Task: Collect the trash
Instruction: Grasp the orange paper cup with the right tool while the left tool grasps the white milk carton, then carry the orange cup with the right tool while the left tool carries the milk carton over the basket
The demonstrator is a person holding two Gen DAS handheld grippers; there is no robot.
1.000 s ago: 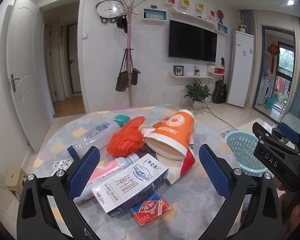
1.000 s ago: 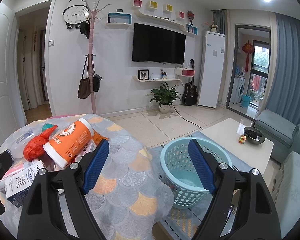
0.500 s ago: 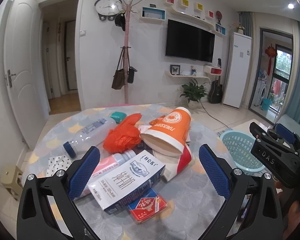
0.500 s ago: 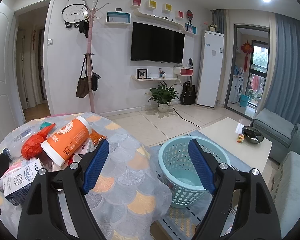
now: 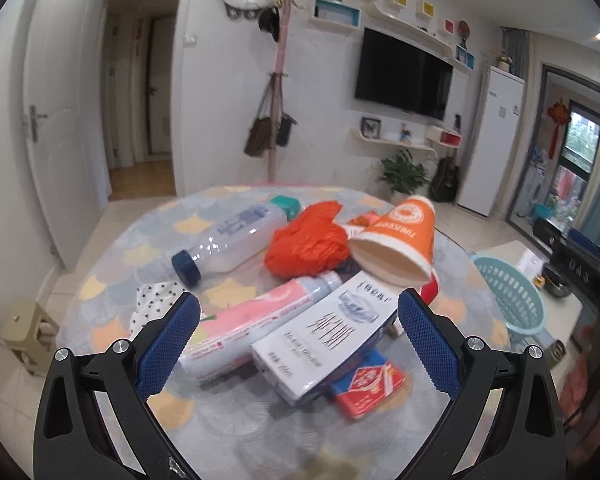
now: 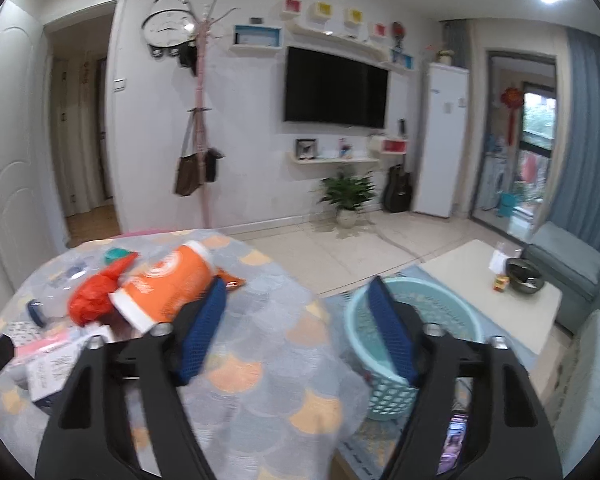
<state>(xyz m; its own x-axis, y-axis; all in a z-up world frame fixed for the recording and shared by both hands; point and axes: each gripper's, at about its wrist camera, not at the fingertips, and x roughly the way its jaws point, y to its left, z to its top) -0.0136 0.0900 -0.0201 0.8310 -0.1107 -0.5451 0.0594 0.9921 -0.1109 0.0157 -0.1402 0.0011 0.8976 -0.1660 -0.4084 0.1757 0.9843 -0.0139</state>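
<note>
Trash lies in a pile on a round table (image 5: 148, 248) with a scale-pattern cloth. There is an orange paper cup (image 5: 400, 240) on its side, an orange plastic bag (image 5: 308, 244), a clear bottle (image 5: 228, 240), a pink tube (image 5: 256, 320), a white milk carton (image 5: 328, 336) and a red card pack (image 5: 370, 388). My left gripper (image 5: 300, 332) is open, just above the carton and tube. My right gripper (image 6: 296, 328) is open over the table's right edge, between the cup (image 6: 168, 284) and a light-blue basket (image 6: 412, 336) on the floor.
The basket (image 5: 512, 292) stands right of the table. A white coffee table (image 6: 500, 300) with a bowl and a grey sofa (image 6: 568, 268) lie beyond it. A small stool (image 5: 24, 328) stands left of the table. A coat rack (image 5: 276, 92) stands behind.
My left gripper moved closer and lower over the carton and tube. My right gripper swung left and tilted, so more of the table shows.
</note>
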